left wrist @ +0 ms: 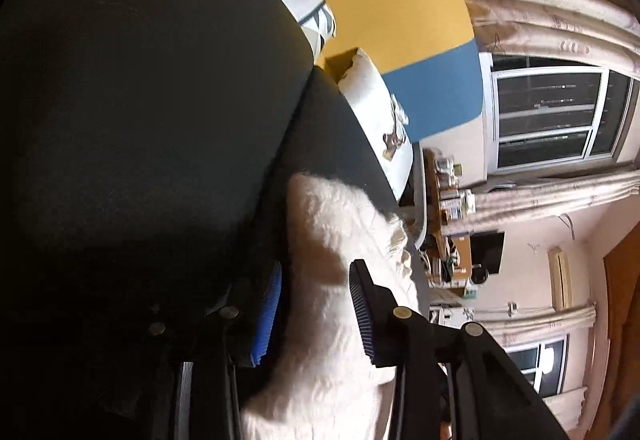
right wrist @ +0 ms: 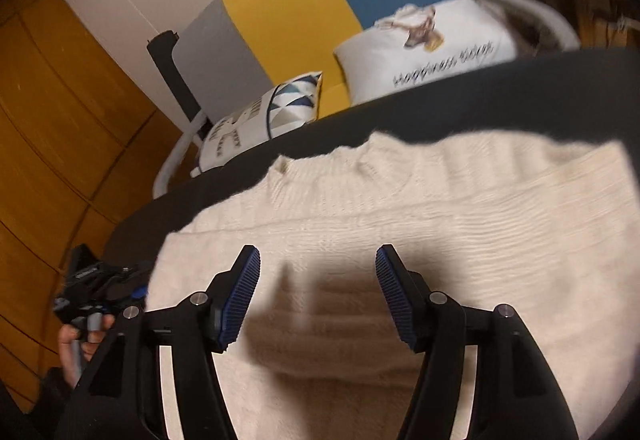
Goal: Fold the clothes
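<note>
A cream knit sweater (right wrist: 440,208) lies spread flat on a dark bed surface (right wrist: 400,112), its neckline toward the pillows. My right gripper (right wrist: 317,252) hovers open just above the sweater's middle, casting a shadow on it. My left gripper (left wrist: 316,268) is rolled on its side at the sweater's left edge. A thick bunch of the sweater (left wrist: 328,216) fills the gap between its blue pads. The right wrist view also shows this left gripper (right wrist: 92,288) at the far left, held by a hand (right wrist: 76,344).
Two printed pillows (right wrist: 432,48) (right wrist: 256,116) lean against a grey, yellow and blue headboard (right wrist: 304,8). Wooden doors (right wrist: 60,120) stand to the left of the bed. A cluttered desk (left wrist: 448,200), curtains and a window (left wrist: 548,112) lie beyond the bed's far side.
</note>
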Demonstrator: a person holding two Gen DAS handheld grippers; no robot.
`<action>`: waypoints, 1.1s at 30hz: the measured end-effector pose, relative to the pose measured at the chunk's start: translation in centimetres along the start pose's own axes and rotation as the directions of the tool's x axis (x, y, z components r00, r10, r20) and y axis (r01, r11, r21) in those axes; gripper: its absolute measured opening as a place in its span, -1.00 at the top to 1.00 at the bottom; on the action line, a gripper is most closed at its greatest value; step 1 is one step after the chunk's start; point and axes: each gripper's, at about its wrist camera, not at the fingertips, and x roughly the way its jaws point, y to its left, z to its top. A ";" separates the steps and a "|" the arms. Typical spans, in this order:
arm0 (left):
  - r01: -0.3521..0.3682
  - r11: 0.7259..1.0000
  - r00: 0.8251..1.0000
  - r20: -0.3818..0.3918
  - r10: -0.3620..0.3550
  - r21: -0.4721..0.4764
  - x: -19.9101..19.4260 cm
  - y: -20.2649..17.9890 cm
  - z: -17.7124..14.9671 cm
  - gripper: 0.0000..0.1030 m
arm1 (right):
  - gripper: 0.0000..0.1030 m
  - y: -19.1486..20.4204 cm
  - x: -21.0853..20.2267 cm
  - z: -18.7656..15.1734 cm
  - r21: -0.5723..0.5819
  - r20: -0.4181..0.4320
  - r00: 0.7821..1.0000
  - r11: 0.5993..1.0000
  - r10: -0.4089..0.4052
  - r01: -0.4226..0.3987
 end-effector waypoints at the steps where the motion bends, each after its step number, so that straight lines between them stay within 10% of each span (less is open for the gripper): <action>1: 0.018 1.000 1.000 -0.016 -0.018 0.014 0.4 -0.3 0.3 0.32 | -0.24 -0.4 0.3 -0.1 0.014 -0.009 1.000 1.000 0.007 -0.007; 7: -0.100 0.973 0.995 0.014 0.099 0.209 1.5 -3.7 1.2 0.80 | -0.24 -1.5 0.6 -1.6 0.013 0.003 1.000 1.000 0.022 -0.022; 10: -0.236 0.891 0.970 0.142 0.195 0.388 0.7 -6.5 -0.4 0.82 | -0.24 -1.5 0.6 -1.9 0.001 0.016 1.000 1.000 0.025 -0.025; 13: -0.435 0.775 0.900 0.191 0.392 0.458 2.8 -6.1 -1.5 0.78 | -0.23 -1.5 0.7 -2.2 -0.010 0.029 0.999 1.000 0.028 -0.027; 17: -0.260 0.927 0.965 0.111 0.239 0.269 1.0 -4.2 0.0 0.53 | -0.23 -1.5 0.7 -2.6 -0.024 0.045 0.998 0.999 0.033 -0.032; 22: -0.049 0.995 0.998 0.035 0.046 0.085 -2.8 -1.5 -2.1 0.53 | -0.23 -1.8 0.7 -2.5 -0.010 0.051 0.998 0.999 0.048 -0.048; 28: 0.174 0.971 0.985 0.026 -0.172 -0.166 -4.7 2.0 -8.9 0.45 | -0.23 -2.0 0.8 -2.4 0.003 0.057 0.996 0.998 0.062 -0.062; 33: 0.227 0.935 0.973 0.109 -0.204 -0.273 -3.5 2.9 -11.4 0.26 | -0.23 -1.9 0.8 -2.5 0.003 0.059 0.996 0.998 0.062 -0.062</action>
